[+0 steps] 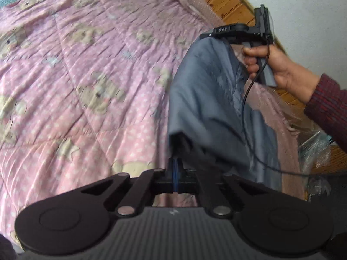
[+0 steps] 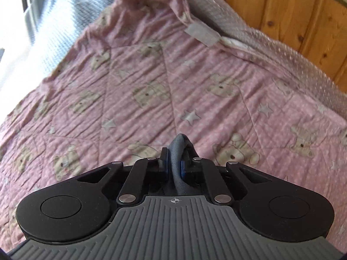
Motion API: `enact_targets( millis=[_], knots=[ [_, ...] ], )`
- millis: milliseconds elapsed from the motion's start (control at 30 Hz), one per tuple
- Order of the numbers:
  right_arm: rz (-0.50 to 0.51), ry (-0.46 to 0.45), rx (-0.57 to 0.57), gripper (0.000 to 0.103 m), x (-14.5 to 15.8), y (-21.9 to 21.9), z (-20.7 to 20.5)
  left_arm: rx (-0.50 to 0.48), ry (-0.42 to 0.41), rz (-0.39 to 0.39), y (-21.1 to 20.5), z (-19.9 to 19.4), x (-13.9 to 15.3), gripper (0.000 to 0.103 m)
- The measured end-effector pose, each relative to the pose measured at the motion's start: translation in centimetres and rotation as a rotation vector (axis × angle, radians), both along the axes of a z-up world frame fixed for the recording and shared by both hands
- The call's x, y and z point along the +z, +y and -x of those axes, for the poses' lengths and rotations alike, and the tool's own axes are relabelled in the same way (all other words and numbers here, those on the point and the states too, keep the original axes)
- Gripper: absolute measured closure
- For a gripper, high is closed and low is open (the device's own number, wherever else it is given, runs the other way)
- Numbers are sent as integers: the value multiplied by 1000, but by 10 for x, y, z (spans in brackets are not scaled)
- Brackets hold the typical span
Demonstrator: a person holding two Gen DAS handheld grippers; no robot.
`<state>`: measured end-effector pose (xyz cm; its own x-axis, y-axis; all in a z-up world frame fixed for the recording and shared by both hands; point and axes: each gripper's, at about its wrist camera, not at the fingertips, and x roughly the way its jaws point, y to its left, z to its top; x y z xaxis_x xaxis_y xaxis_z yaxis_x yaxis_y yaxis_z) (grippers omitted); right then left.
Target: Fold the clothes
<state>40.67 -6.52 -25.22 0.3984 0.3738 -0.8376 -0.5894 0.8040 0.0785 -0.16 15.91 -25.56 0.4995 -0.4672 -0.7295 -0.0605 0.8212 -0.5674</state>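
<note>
Quilt [image 1: 86, 75]: pink, teddy-bear print, spread beneath everything.
Left gripper [image 1: 176, 162]: fingers pinched together on a corner of the grey garment [image 1: 206, 99].
Grey garment: hangs in the air above the quilt, stretched between both tools.
Right gripper [image 2: 174, 164]: clamped on a bunched grey edge; right hand [image 1: 279, 69] grips its handle.

Garment [image 1: 201, 99] above the quilt [image 1: 86, 75] — strung between both claws — headboard [image 2: 292, 10] behind.
</note>
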Motion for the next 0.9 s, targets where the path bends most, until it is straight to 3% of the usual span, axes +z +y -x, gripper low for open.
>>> enact_targets(
  millis=[100, 167, 200, 267, 367, 433, 533, 600, 667, 733, 800, 833, 900],
  knots=[
    [-66, 36, -59, 89, -10, -6, -3, 22, 14, -40, 2, 5, 4, 102],
    [-134, -13, -131, 55, 15, -25, 2, 37, 23, -67, 3, 9, 6, 96],
    [-165, -63, -166, 51, 32, -38, 8, 46, 1, -86, 5, 8, 15, 90],
    [-217, -183, -208, 50, 71, -66, 30, 57, -78, -112, 7, 0, 37, 82],
    [-244, -195, -156, 50, 91, -88, 71, 5, -169, -107, -5, -32, 54, 76],
    [-204, -151, -89, 53, 73, -84, 95, -69, -186, -105, -23, -60, 50, 74],
    [-97, -46, -107, 58, 10, -80, 105, -197, -129, -189, -58, -87, 17, 74],
    [-64, 15, -145, 61, -28, -88, 107, -247, -43, -291, -67, -87, -14, 86],
    [-83, -9, -151, 61, -26, -98, 117, -268, -38, -320, -65, -79, -16, 91],
    [-128, -46, -174, 61, -3, -113, 136, -275, -52, -296, -63, -73, 0, 88],
    [-175, -103, -196, 54, 24, -135, 165, -287, -111, -245, -65, -70, 20, 72],
    [-185, -122, -214, 54, 33, -145, 182, -300, -134, -225, -69, -71, 27, 70],
    [-184, -121, -278, 54, 33, -161, 210, -346, -159, -203, -87, -83, 31, 67]
  ],
)
